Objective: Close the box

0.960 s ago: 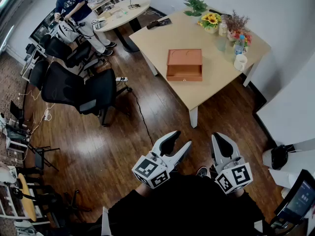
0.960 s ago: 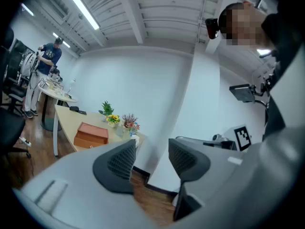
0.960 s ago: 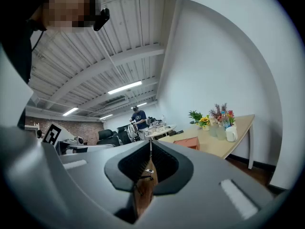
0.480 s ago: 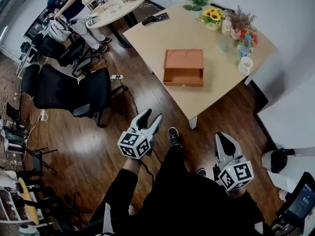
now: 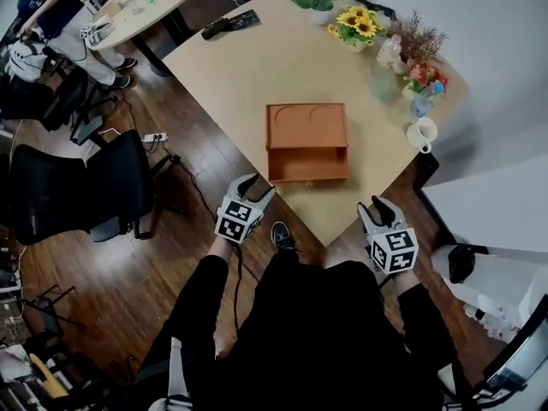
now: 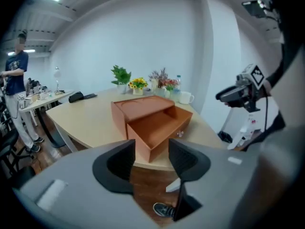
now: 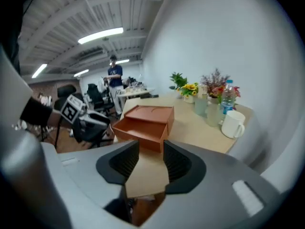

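Both empty grippers have come close to the pulled-out drawer (image 5: 308, 163) of the orange wooden box (image 5: 306, 125), the left gripper (image 5: 255, 187) narrow, the right gripper (image 5: 381, 206) opening, so pushing it shut can begin.

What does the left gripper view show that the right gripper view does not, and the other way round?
Only the left gripper view: the right gripper, whose jaws are opening with nothing between them, and a shoe on the wooden floor below the table edge.
Only the right gripper view: the left gripper, jaws apart and empty.
Both: the orange box with its drawer pulled out, the white mug, the yellow flowers and a person standing in the background.
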`<state>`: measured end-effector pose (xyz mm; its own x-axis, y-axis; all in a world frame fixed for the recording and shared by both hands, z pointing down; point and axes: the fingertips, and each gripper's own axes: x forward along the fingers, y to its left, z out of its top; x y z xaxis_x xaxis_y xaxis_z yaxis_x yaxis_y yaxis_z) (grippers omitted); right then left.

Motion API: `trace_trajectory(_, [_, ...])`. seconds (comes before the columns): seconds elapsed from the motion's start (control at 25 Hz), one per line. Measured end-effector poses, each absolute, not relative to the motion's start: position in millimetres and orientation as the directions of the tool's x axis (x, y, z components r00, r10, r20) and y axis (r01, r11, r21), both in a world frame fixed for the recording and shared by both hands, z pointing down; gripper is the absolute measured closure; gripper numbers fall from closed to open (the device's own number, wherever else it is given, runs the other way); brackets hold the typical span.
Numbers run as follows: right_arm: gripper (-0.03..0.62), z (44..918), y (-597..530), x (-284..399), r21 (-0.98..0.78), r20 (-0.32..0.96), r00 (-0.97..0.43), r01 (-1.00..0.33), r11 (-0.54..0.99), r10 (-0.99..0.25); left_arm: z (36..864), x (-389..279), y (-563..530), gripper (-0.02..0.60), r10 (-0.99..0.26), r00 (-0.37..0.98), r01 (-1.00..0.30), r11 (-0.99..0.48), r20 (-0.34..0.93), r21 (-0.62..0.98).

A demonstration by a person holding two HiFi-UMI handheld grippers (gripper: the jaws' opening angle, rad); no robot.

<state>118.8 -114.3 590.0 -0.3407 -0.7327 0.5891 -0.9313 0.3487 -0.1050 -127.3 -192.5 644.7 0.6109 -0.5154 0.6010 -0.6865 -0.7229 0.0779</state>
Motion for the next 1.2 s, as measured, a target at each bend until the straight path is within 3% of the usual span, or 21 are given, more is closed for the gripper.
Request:
trace_trajectory(0.12, [0.395,646,-140,123,0.003,0.701,-0.344,-0.875,0.485,-0.625,666,-118,-190,0.377,-0.49,0.596,-0.643,-0.766,0.636,0.012])
trace_trajectory(0.24, [0.368,677,-166,119,0.051,0.736,-0.367,-0.808,0.587,-0.569,685,-110,-197,0.283,-0.495,0.567,-0.613,-0.788,0.658,-0.064])
trace_trajectory(0.36, [0.345,692,-183,111,0.071,0.754,-0.383,-0.76,0.646,-0.534,702,-107,-197,0.264,-0.476,0.53,-0.609,-0.789,0.701,-0.075])
trace_trajectory(0.6, [0.348,697,-195,95,0.107,0.766,-0.413,-0.674,0.73,-0.493,706,-99,-208,0.272,-0.453,0.504,-0.656,-0.755,0.736,-0.015])
trace_trajectory(0.72, [0.385,694,-203,93,0.091,0.753,-0.425,-0.689,0.719,-0.502,700,-97,-216,0.367,-0.463,0.507,-0.649,-0.76,0.727,-0.032])
trace_trajectory(1.2, [0.398,692,-244,94,0.04,0.75,-0.406,-0.761,0.648,-0.522,694,-96,-259,0.377,-0.482,0.5,-0.687,-0.727,0.719,-0.009])
